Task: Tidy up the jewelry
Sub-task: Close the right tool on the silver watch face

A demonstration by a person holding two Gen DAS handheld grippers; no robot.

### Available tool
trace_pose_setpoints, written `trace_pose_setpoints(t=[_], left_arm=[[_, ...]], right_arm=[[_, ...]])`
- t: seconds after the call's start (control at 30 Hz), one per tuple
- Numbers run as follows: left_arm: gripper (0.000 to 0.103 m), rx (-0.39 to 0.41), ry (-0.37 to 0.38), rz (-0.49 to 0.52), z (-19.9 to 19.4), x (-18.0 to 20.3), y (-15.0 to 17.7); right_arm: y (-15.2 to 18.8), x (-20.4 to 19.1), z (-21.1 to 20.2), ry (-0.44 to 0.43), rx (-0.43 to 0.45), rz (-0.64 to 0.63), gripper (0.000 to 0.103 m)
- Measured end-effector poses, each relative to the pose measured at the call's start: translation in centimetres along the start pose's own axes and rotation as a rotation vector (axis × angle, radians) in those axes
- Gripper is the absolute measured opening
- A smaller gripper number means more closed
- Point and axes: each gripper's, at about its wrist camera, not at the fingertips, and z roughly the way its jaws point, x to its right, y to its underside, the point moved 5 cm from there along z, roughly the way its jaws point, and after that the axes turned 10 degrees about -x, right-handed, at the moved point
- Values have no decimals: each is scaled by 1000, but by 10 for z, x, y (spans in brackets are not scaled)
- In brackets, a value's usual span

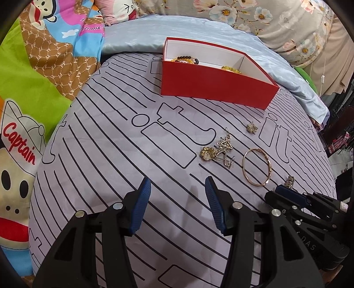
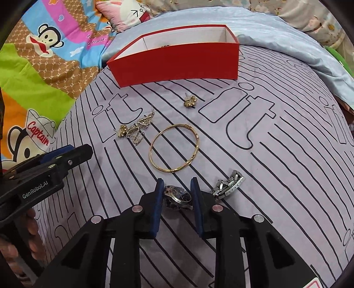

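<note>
A red box (image 1: 212, 82) with a white inside stands at the far side of the grey striped cloth (image 1: 124, 155); it also shows in the right wrist view (image 2: 177, 64). Beaded bracelets (image 1: 185, 59) lie in it. My right gripper (image 2: 177, 188) has its pads on both sides of a silver wristwatch (image 2: 178, 196) lying on the cloth, its band (image 2: 230, 186) trailing right. My left gripper (image 1: 178, 186) is open and empty above the cloth. A gold bangle (image 2: 174, 148), a heap of earrings (image 2: 135, 129) and a single gold earring (image 2: 190, 101) lie between grippers and box.
A cartoon-print blanket (image 1: 33, 88) covers the left. A light blue sheet (image 1: 276, 51) and a floral pillow (image 1: 276, 20) lie behind the box. The cushion edge drops off at the right (image 1: 327, 166).
</note>
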Motion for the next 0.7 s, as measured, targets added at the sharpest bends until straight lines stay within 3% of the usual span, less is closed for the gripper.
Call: trace_pose_setpoints(t=[0.1, 0.2, 0.37, 0.47, 0.53, 0.7], left_arm=[[49, -2, 5, 4, 0, 4, 1], [49, -1, 7, 8, -1, 6, 1], [49, -1, 10, 8, -1, 6, 2], [49, 0, 11, 10, -3, 8, 3], [49, 3, 12, 14, -4, 8, 2], [49, 3, 15, 16, -5, 11, 4]], right_arm=[[2, 1, -3, -2, 5, -2, 18], [6, 1, -4, -2, 5, -5, 25], [15, 2, -8, 1, -3, -4, 26], [23, 3, -10, 1, -7, -15, 32], [28, 3, -13, 16, -4, -24, 43], [38, 5, -15, 38, -23, -33, 43]])
